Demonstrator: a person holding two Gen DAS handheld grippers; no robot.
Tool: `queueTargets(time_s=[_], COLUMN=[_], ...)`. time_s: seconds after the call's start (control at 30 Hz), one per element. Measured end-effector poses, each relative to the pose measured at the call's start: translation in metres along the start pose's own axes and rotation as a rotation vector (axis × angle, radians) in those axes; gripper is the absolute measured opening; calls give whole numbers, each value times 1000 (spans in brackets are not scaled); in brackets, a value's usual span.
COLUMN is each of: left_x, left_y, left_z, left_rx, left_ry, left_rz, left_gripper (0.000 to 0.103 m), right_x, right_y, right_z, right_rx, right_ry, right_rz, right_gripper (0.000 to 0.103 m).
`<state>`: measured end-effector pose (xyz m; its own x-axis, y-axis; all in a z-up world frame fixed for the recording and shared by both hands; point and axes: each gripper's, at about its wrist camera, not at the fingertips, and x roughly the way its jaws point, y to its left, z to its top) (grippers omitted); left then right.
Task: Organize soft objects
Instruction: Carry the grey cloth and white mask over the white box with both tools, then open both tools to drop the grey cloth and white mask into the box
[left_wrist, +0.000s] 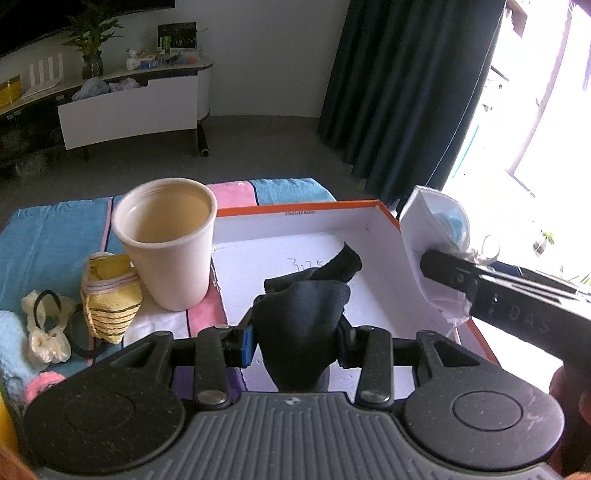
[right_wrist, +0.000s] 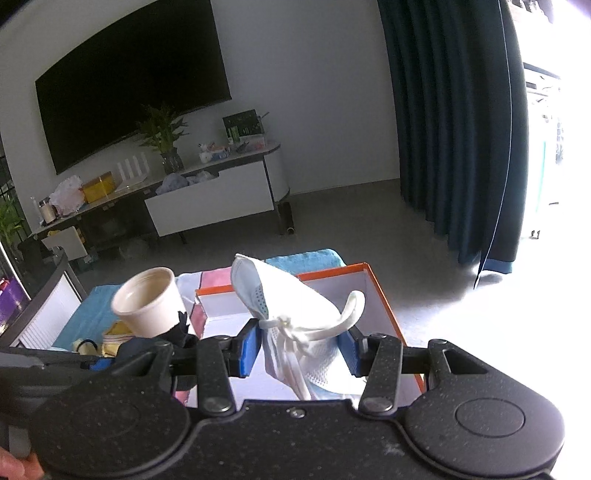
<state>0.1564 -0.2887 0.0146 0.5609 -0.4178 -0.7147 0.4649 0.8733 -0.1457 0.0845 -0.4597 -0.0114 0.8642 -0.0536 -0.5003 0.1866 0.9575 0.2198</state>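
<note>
One orange-rimmed box (left_wrist: 388, 210) lies ahead of the left tool (left_wrist: 295, 341). One dark sock (left_wrist: 306, 317) sits between that tool's pads. One white face mask (right_wrist: 291, 314) sits in the right tool (right_wrist: 301, 349). One cream paper cup (left_wrist: 170, 240) stands ahead and to the left. One yellow striped cloth (left_wrist: 110, 299) lies left of the left tool, with two black hair ties (left_wrist: 51, 299) and two white scrunchies (left_wrist: 44, 343) further left.
</note>
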Motion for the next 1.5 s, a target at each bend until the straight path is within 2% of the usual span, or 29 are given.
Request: queueTargets(time_s=[0.37,0.5,0.57,0.6,0.63,0.67,0.73,0.83,1.0,1.17,1.5], left_x=[19,24,27,28,28,26,21,15,-3,-25,-63], left_y=[-7,-9,-10,-12,-13,-13,-12,-8,-4,-4,4], left_z=[7,12,14,15,14,13,11,12,12,10,-6], left_rx=[16,10,18,22,26,30,35,15,-3,-4,-6], left_ry=[26,24,34,33,27,16,1,1,-14,-27,-45], left_rz=[13,-6,-42,-54,-55,-56,-48,-38,22,65,119], left_gripper=[41,43,52,56,67,72,76,78,89,98,101], right_x=[27,35,38,38,38,36,31,21,-2,-26,-61], right_y=[-5,-7,-6,-6,-5,-5,-7,-8,-5,2,18], right_z=[9,13,16,17,18,19,21,21,19,10,-5], right_rx=[-16,-15,-26,-33,-35,-37,-32,-18,-30,-32,-18], right_ry=[25,33,30,22,8,-7,-29,-35,-45,-33,-20], right_rz=[-9,-8,-4,2,-4,-9,-1,-1,-39,-83,-65], right_gripper=[57,57,60,65,71,72,72,72,72,77,79])
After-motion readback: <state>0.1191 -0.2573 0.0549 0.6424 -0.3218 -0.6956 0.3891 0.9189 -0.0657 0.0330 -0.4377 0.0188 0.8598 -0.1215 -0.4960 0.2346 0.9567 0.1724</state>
